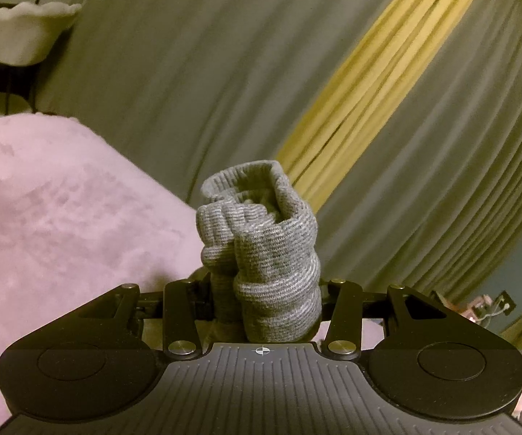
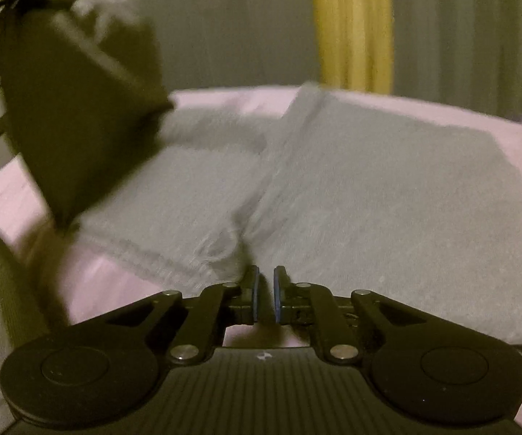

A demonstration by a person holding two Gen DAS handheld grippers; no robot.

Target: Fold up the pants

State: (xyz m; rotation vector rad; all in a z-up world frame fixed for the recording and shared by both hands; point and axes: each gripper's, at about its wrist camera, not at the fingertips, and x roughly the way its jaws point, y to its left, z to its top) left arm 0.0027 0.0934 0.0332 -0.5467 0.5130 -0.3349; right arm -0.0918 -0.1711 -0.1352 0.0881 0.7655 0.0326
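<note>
The grey knit pants [image 2: 369, 188] lie spread on a pink blanket [image 2: 123, 290] in the right wrist view, with a lifted part [image 2: 79, 108] hanging dark and blurred at the upper left. My left gripper [image 1: 264, 290] is shut on a bunched ribbed cuff of the pants [image 1: 261, 232] and holds it up off the bed. Its fingertips are hidden by the cloth. My right gripper [image 2: 265, 295] is nearly closed with a narrow gap between its blue pads [image 2: 255, 293], empty, just in front of the pants' near edge.
Grey curtains [image 1: 188, 90] with a yellow stripe [image 1: 369, 83] hang behind the bed. A white object [image 1: 25, 32] sits at the upper left of the left wrist view. The pink blanket [image 1: 43, 217] fills that view's left side.
</note>
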